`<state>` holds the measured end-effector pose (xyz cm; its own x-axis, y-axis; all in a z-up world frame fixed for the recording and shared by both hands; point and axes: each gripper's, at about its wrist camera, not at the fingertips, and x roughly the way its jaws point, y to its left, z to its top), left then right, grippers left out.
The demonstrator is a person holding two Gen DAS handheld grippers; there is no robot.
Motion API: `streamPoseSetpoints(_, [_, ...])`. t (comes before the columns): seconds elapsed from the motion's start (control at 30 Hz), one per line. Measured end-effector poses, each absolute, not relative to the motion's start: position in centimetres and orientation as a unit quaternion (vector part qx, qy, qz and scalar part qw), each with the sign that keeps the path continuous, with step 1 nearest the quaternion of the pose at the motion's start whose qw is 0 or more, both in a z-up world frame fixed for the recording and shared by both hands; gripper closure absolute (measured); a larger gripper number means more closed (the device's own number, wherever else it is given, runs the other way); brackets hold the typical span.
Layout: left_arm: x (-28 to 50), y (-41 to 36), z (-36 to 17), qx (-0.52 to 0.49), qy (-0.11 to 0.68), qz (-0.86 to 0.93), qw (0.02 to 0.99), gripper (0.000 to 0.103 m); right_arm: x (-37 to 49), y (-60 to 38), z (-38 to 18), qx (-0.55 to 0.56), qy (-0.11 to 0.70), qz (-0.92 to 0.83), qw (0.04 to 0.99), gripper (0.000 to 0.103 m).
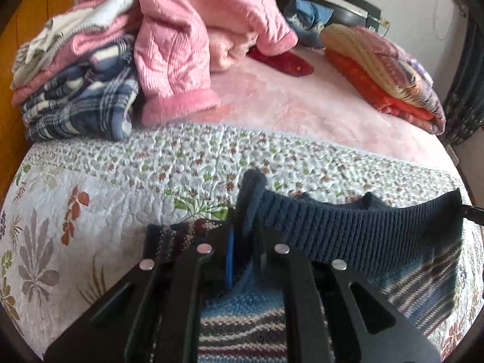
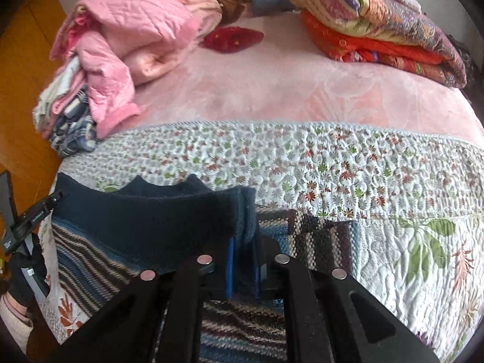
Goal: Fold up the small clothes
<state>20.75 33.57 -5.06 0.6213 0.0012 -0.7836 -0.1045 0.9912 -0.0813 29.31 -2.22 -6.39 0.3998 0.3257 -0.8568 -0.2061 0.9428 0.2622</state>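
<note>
A small knitted sweater with blue, brown and white stripes (image 1: 242, 326) hangs over the floral quilt (image 1: 121, 181), its navy ribbed band (image 1: 363, 230) stretched taut between both grippers. My left gripper (image 1: 242, 236) is shut on the band's left corner. My right gripper (image 2: 245, 248) is shut on the band's (image 2: 145, 214) right corner. In the right wrist view the striped body (image 2: 90, 257) droops below the band, and the left gripper's black body (image 2: 30, 220) shows at the far left, held by a black-gloved hand (image 2: 24, 272).
On the bed's left side stands a pile of folded clothes (image 1: 75, 90) with a pink quilted jacket (image 1: 172, 45) draped over it. A red item (image 1: 284, 60) lies on the pink blanket (image 1: 302, 112). Folded colourful quilts (image 1: 378, 69) sit far right. Wooden floor (image 2: 24, 75) lies left.
</note>
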Motion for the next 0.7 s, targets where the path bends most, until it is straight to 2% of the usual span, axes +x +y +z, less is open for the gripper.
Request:
streamPoseSetpoints(0.37, [23.4, 33.7, -10.6, -0.046, 0.478, 0.047, 0.876, 0.094, 31.7, -2.0, -11.5, 0.049, 0.553, 0.143, 0.82, 0.093])
streamPoseSetpoints(0.67, [23.9, 34.9, -12.3, -0.076, 0.495, 0.06, 0.864, 0.08, 32.5, -1.9, -14.1, 0.052, 0.573, 0.129, 0.808, 0.09])
streamPoseSetpoints(0.7, [23.9, 35.1, -12.3, -0.086, 0.496, 0.06, 0.862, 0.078, 32.5, -2.0, -14.2, 0.052, 0.574, 0.127, 0.807, 0.087])
